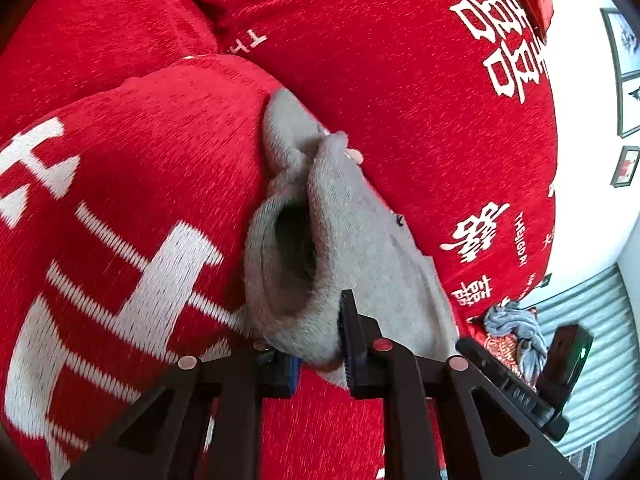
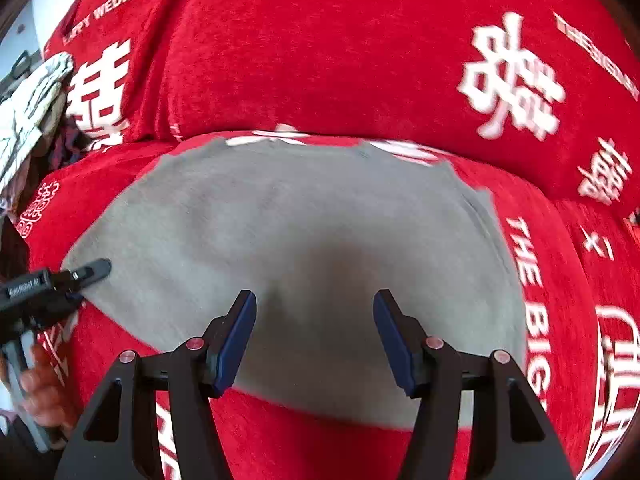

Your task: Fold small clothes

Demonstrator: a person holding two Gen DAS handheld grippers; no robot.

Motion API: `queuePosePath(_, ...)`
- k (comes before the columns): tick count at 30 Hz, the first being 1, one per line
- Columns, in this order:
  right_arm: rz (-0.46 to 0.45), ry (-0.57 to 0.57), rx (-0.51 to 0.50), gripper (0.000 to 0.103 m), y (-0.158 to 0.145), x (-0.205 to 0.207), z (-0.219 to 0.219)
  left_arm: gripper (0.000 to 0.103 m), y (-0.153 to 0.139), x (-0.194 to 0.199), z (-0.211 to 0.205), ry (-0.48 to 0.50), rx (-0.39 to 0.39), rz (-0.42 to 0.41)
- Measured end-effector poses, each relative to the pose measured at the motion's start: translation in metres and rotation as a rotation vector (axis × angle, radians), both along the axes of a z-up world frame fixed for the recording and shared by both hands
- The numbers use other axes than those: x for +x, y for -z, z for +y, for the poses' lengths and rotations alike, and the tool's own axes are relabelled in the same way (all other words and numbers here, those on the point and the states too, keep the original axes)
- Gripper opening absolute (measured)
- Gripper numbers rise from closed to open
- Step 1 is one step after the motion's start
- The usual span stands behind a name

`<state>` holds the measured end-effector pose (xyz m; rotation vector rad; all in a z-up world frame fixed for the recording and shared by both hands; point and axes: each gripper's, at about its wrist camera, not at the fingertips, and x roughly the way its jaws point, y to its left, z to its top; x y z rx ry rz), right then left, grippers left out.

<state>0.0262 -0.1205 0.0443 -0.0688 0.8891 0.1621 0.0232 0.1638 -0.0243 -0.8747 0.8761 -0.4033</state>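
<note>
Grey garment (image 1: pixel 352 240) hem clamped by left gripper (image 1: pixel 320 360); right gripper (image 2: pixel 316 336) gapes empty above. Advise lifting evenly toward twelve o'clock.

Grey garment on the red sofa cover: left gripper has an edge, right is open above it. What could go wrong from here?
1. The left gripper pinches only a bunched edge of the grey garment; it may slip.
2. The open right gripper may also catch the red sofa cover.

Grey garment (image 2: pixel 304 248) beneath parted right tongs (image 2: pixel 315 340)
</note>
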Motion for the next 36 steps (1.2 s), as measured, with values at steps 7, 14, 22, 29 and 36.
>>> queuePosePath(7,0.089,-0.094,0.077,0.065,-0.007,0.069,0.076,0.016,0.002,0.007,0.005,-0.002,-0.041,-0.020)
queuePosePath(14,0.241,-0.122,0.139,0.065,0.008,0.147,0.158,0.016,-0.004,0.005,-0.002,-0.020,0.034,-0.027)
queuePosePath(22,0.381,-0.125,-0.005,0.080,0.045,0.194,0.236,0.016,-0.010,0.005,-0.009,-0.033,0.114,-0.019)
queuePosePath(29,0.400,-0.168,-0.251,0.088,0.068,0.197,0.277,0.016,-0.013,0.005,-0.010,-0.040,0.141,-0.010)
queuePosePath(36,0.365,-0.151,-0.241,0.024,0.062,0.198,0.253,0.015,-0.023,0.005,-0.018,-0.048,0.195,-0.028)
